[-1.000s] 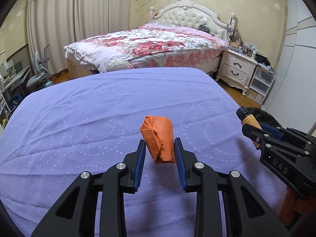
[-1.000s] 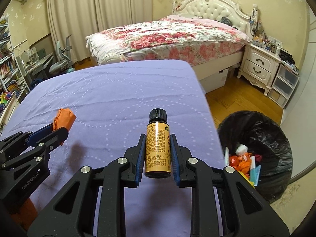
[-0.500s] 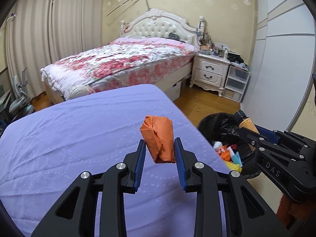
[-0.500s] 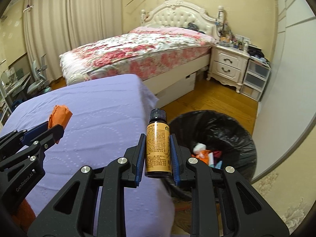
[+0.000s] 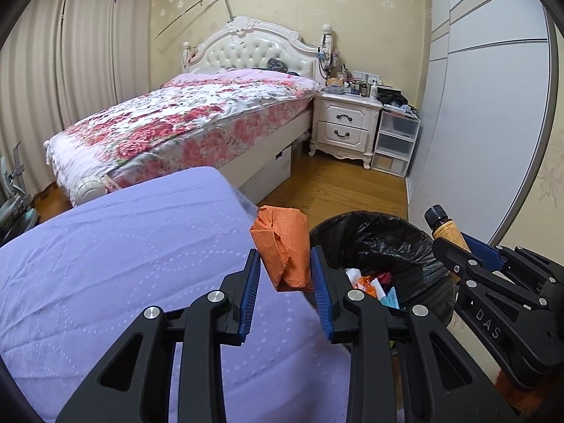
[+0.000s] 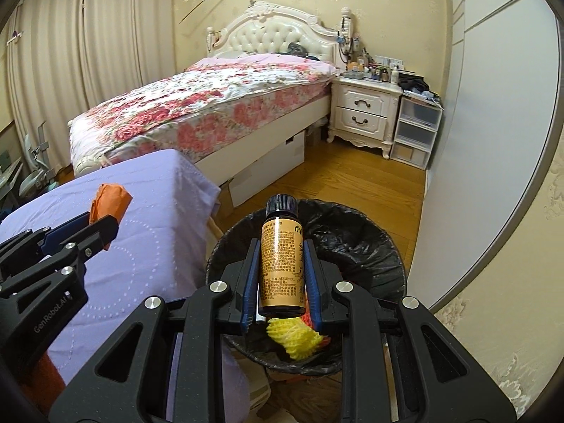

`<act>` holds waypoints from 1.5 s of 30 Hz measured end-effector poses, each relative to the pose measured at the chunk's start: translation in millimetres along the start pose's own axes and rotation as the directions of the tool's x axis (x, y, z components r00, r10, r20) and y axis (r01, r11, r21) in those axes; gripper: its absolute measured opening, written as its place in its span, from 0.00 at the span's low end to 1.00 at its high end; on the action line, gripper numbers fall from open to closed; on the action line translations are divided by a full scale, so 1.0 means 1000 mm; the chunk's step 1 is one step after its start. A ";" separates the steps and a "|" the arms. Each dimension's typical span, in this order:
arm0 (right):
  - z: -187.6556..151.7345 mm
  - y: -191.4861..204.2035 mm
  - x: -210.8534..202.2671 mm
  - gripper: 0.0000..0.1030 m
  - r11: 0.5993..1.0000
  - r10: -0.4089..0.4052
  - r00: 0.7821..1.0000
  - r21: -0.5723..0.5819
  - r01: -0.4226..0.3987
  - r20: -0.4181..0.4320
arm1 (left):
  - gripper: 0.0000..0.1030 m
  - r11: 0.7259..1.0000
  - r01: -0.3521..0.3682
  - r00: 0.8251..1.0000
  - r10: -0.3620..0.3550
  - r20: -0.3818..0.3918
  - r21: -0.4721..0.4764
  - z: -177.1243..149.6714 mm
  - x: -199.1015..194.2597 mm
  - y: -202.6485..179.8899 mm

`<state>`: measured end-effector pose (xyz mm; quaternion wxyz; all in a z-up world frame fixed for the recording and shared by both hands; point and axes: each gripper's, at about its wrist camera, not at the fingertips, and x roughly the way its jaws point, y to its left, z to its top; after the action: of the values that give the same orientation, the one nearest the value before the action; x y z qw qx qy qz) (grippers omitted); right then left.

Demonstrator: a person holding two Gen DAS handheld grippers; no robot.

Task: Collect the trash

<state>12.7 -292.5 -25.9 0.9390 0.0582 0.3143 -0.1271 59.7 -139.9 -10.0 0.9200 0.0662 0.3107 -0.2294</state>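
My left gripper (image 5: pixel 285 271) is shut on a crumpled orange paper wad (image 5: pixel 283 248) and holds it over the right edge of the purple-covered table (image 5: pixel 123 264), beside the bin. My right gripper (image 6: pixel 281 271) is shut on a small brown bottle (image 6: pixel 281 264) with a gold label and black cap, held upright above the black-lined trash bin (image 6: pixel 363 243). The bin (image 5: pixel 384 243) holds several pieces of colourful trash, including a yellow foam net (image 6: pixel 296 336). The wad also shows in the right wrist view (image 6: pixel 107 202), and the bottle in the left wrist view (image 5: pixel 446 227).
A bed with a floral cover (image 5: pixel 183 120) stands behind the table. A white nightstand (image 5: pixel 347 125) and plastic drawers (image 5: pixel 396 141) are at the back right. A grey wardrobe door (image 6: pixel 493 141) runs along the right. Wooden floor (image 6: pixel 352 176) lies between the bed and the bin.
Both grippers have swung right with their loads, from over the purple table to the bin. The bottle now hangs over the bin's opening; the wad is at the table's right edge.
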 end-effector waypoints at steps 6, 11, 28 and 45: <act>0.004 -0.009 0.013 0.23 0.999 -0.023 1.000 0.022 0.023 0.002 | 0.29 1.000 0.011 1.000 -0.010 -0.020 0.029 0.011 0.024 -0.019; 0.005 -0.018 0.027 0.23 0.998 -0.043 0.999 0.046 0.044 -0.017 | 0.30 0.999 0.017 0.999 -0.015 -0.033 0.050 0.016 0.041 -0.029; 0.008 -0.039 0.050 0.40 0.989 -0.092 0.995 0.114 0.096 -0.037 | 0.65 0.998 -0.017 0.999 0.019 -0.036 0.053 0.021 0.064 -0.034; 0.002 -0.027 0.023 0.76 0.988 -0.127 0.992 0.087 0.127 -0.004 | 0.79 0.994 -0.106 0.994 0.106 0.002 0.029 0.015 0.023 -0.011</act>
<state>24.4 -323.5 -38.9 0.9258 0.0790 0.3108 -0.2001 78.7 -162.5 -11.7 0.9300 0.0958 0.3032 -0.1845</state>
